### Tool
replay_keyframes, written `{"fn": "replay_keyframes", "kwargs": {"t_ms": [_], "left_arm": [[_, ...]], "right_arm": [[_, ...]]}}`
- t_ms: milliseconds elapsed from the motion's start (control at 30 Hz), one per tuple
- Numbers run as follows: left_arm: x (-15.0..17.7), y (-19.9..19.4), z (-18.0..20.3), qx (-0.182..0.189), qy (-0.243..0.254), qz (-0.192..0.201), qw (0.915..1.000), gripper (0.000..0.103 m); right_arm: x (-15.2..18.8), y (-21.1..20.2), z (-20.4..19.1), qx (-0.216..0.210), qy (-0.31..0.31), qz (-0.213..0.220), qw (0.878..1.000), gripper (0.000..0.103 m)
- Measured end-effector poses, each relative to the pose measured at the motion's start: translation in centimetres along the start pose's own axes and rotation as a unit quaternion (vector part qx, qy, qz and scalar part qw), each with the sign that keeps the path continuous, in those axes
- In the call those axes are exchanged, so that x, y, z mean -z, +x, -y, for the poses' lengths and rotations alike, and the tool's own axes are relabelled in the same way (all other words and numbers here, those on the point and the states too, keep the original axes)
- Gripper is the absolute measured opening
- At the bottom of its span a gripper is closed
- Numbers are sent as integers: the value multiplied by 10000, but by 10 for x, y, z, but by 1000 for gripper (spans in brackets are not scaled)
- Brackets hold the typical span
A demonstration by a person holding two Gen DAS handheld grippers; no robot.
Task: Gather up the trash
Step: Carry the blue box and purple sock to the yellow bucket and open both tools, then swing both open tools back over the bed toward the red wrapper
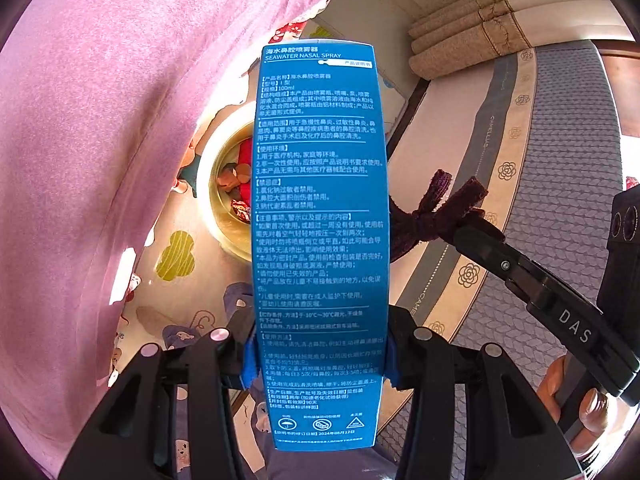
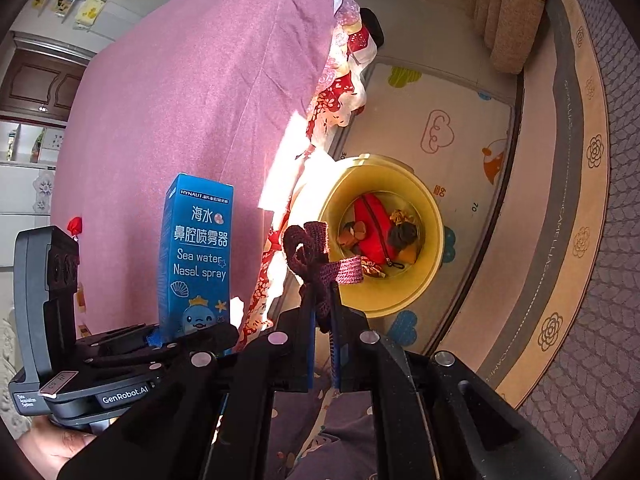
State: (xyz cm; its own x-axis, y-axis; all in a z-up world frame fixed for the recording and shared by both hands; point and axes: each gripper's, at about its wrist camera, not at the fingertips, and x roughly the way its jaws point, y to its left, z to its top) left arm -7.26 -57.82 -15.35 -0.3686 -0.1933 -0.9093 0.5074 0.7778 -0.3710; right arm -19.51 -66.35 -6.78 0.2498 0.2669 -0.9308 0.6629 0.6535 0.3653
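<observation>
Down the middle of the left view, your left gripper [image 1: 320,360] is squeezed tight on the blue box [image 1: 320,208], near its bottom end. Most of the box sticks up past the fingers.

Low in the middle of the right view, your right gripper [image 2: 324,320] is almost closed on a dark purple knit strip [image 2: 316,260]. The knot and loose ends stick up past the tips.

The yellow bin [image 2: 434,216] sits on the floor mat [image 2: 440,128], right of the middle in the right view. It already has a red thing and some scraps inside. The pink bed cover [image 2: 192,92] fills the upper left.

Both pieces of trash are held up in the air, above the floor, near the bin but not over it yet, I think. The round lens bends things, so it is hard to be sure.

To do this well, bring one hand over the bin's mouth at a time. Get the strip right above the hole, then let it drop. The box is tall, so tip it down first. Then it should not hit the rim and bounce out. Keep your two hands apart so they do not bump.
</observation>
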Motion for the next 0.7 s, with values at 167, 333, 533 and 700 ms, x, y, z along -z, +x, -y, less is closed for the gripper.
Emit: {"fn": "replay_keyframes", "kwargs": {"t_ms": [167,333,533,700], "left_arm": [[-15,6,3,-189,53,-124,9997,77],[-18,2,0,-380,158,-110,9991,79],[-15,-8,-13,-336,34,-19,9994,79],[-7,-23,-24,-302,-80,122,9994,79]], "right_arm": [[-9,1,5,186,151,111,9997,27],[-10,1,2,320,112,159,9993,28],[-9,3,-5,270,142,90,9995,28],[-9,4,-25,254,19,78,9996,28]]}}
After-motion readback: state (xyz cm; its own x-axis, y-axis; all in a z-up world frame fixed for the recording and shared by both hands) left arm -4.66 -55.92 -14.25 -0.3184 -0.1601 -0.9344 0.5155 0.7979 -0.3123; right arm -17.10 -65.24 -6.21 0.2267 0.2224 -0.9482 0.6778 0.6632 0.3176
